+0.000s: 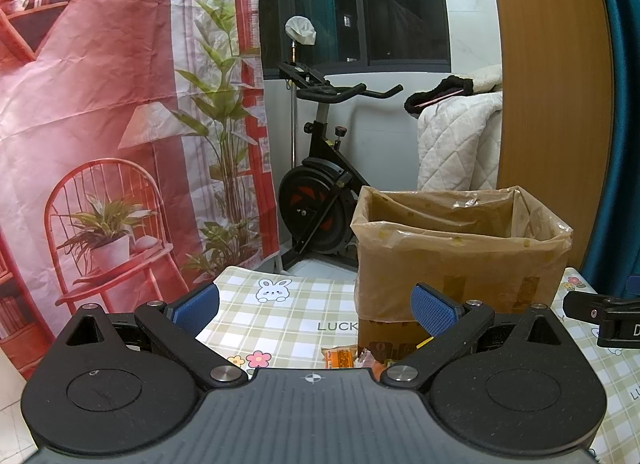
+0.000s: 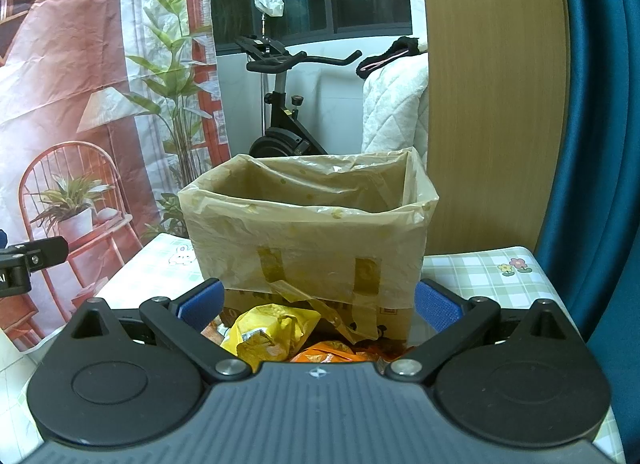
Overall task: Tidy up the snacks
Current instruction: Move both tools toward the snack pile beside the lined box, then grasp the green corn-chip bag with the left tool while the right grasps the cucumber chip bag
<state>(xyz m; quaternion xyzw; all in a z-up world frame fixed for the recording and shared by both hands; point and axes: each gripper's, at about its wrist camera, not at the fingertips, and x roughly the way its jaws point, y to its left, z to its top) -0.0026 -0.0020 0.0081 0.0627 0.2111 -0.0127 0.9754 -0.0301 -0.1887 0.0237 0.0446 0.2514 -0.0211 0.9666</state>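
Haven't picked anything up yet, I'd say. Left gripper (image 1: pixel 316 314) is wide open and empty over the bench (image 1: pixel 280 312). One lined box (image 2: pixel 308 232) sits mid-bench, snacks piled at its base: one yellow bag (image 2: pixel 268 332), some orange packs (image 2: pixel 324 354), count unclear. Right gripper (image 2: pixel 318 306) gapes above them. Next: drop onto the yellow bag.

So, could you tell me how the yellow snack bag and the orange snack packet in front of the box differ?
In the right wrist view, the yellow snack bag is crumpled and puffed up, standing taller, while the orange snack packet lies lower and mostly hidden behind the gripper body. The yellow bag sits to the left, the orange packet to its right. Both lie on the table, outside the plastic-lined cardboard box, between the open fingers of the right gripper, ungripped.
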